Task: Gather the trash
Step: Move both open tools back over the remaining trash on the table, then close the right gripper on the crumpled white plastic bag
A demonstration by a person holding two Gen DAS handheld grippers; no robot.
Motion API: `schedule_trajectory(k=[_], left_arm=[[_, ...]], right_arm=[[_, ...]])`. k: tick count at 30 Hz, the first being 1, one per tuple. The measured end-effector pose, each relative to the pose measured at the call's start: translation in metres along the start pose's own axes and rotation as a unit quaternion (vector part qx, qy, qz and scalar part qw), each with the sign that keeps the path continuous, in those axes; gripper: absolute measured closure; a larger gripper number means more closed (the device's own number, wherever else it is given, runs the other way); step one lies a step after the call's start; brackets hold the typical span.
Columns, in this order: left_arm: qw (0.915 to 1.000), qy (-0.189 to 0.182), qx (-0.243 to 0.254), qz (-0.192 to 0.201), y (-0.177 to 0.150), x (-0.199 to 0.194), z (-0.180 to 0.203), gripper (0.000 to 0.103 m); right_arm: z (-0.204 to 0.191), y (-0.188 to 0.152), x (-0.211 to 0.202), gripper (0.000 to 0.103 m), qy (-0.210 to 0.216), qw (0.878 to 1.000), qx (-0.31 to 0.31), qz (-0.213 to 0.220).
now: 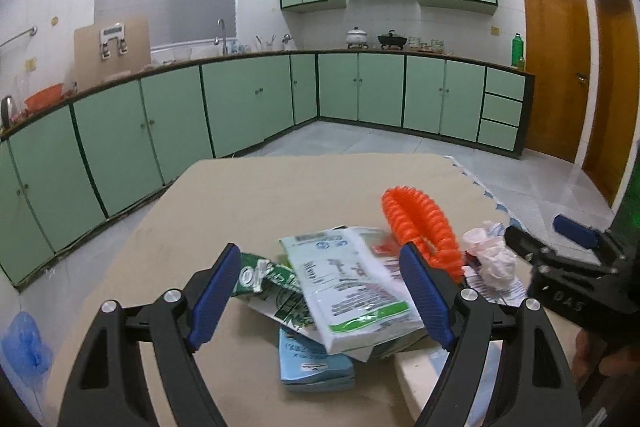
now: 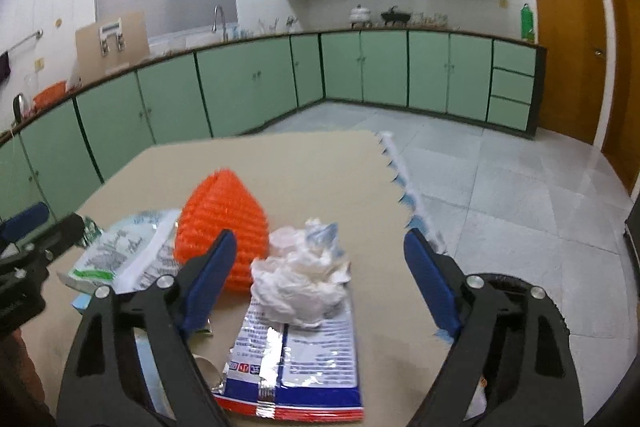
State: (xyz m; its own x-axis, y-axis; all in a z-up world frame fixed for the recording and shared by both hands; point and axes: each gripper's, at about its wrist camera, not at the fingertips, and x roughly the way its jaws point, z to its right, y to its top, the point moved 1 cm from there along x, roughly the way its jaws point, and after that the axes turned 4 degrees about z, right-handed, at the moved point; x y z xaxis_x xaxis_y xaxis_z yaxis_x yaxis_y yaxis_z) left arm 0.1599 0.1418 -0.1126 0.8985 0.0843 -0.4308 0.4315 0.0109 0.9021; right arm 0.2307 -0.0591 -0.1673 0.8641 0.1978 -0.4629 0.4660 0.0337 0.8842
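A heap of trash lies on the beige tabletop (image 1: 260,195). My left gripper (image 1: 320,293) is open above a white-and-green packet (image 1: 352,291), which lies on a green wrapper (image 1: 268,275) and a pale blue packet (image 1: 312,367). An orange mesh sleeve (image 1: 420,223) stands just behind the packet, with crumpled white tissue (image 1: 492,259) to its right. My right gripper (image 2: 320,281) is open too, with nothing gripped. Before it lie the tissue (image 2: 300,287), a blue, white and red foil packet (image 2: 296,359) and the orange sleeve (image 2: 224,227).
Each gripper shows in the other's view: the right one (image 1: 536,229) and the left one (image 2: 36,235). A dark round container (image 2: 520,307) sits low on the right, partly hidden. A scalloped mat edge (image 2: 404,183) borders the tiled floor. Green kitchen cabinets (image 1: 360,87) line the far walls.
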Motion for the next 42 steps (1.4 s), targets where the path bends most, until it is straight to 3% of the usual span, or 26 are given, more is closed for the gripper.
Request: schedule_trajectory(k=[11, 16, 18, 21, 34, 38, 42], left_arm=[[0.9999, -0.009, -0.007, -0.013, -0.005, 0.01, -0.003, 0.023], [0.9998, -0.008, -0.002, -0.017, -0.006, 0.013, 0.001, 0.023], [0.9998, -0.009, -0.004, -0.02, -0.008, 0.015, 0.001, 0.023], [0.9997, -0.008, -0.003, -0.022, -0.01, 0.014, 0.003, 0.023], [0.9991, -0.014, 0.001, -0.04, -0.022, 0.005, 0.009, 0.024], [0.9987, -0.026, -0.004, -0.044, -0.022, 0.008, 0.011, 0.035], [0.998, -0.041, -0.007, -0.047, -0.02, 0.007, 0.014, 0.037]], right_arm=[[-0.01, -0.003, 0.027, 0.042, 0.012, 0.997, -0.014, -0.076], [-0.016, -0.008, 0.033, 0.056, 0.021, 0.995, -0.021, -0.099], [-0.017, -0.008, 0.033, 0.069, 0.028, 0.995, -0.021, -0.098], [-0.016, -0.007, 0.03, 0.078, 0.039, 0.995, -0.017, -0.093], [-0.008, 0.004, -0.001, 0.084, 0.058, 0.998, -0.006, -0.031], [-0.004, 0.003, -0.003, 0.084, 0.057, 0.998, -0.003, -0.03], [-0.006, 0.0, 0.0, 0.084, 0.059, 0.998, -0.006, -0.036]])
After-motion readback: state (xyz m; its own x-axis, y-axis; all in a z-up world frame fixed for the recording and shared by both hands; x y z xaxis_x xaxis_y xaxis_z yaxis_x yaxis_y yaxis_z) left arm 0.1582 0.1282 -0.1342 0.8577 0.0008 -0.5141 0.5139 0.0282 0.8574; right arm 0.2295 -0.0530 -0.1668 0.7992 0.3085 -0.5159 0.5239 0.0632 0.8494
